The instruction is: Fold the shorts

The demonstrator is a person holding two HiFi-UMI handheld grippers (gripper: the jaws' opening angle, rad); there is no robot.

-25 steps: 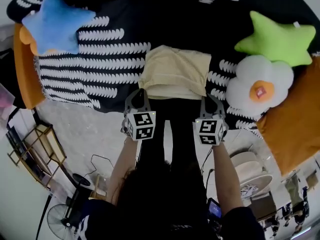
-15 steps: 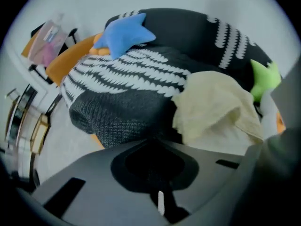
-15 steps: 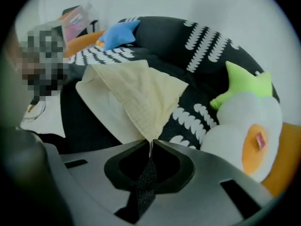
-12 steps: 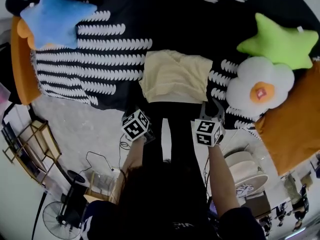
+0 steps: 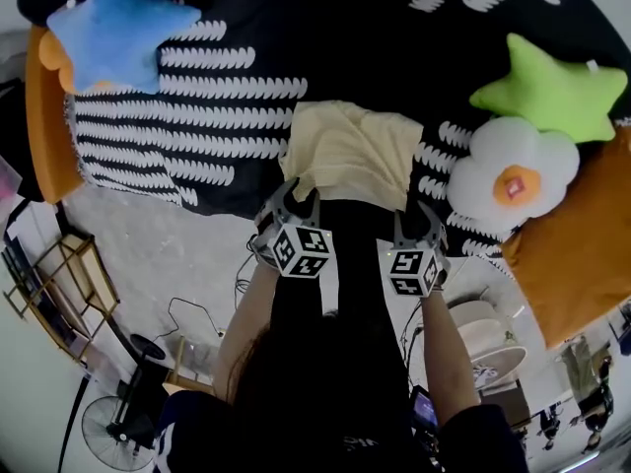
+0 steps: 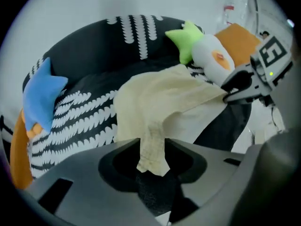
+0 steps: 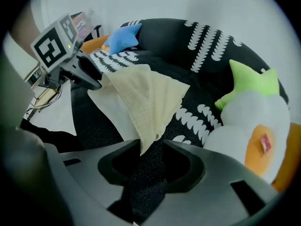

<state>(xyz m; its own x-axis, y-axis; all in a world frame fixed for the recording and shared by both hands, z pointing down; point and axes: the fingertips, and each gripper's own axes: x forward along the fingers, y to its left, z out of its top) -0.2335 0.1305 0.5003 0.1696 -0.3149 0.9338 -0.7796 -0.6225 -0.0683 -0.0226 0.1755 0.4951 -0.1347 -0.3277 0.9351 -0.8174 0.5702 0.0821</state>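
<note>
Both grippers stand at the lower edge of the pale yellow shorts (image 5: 350, 151), with their jaws apart.

In the head view the shorts lie folded in the middle of the frame, on a black cover with white pattern (image 5: 197, 116). The left gripper (image 6: 151, 145) is at their lower left corner and the right gripper (image 7: 151, 147) is at their lower right corner. Both point steeply down. The jaws of each gripper have just been opening and now stand at a middle width. In the left gripper view a narrow corner of the fabric hangs between the jaws, and in the right gripper view only the tip of a corner reaches between them. The pads do not press on the cloth. A blue star cushion (image 5: 113, 23) lies in the upper left of the frame. A green star cushion (image 5: 552, 87) and a white flower cushion (image 5: 513, 175) lie at the right.
</note>
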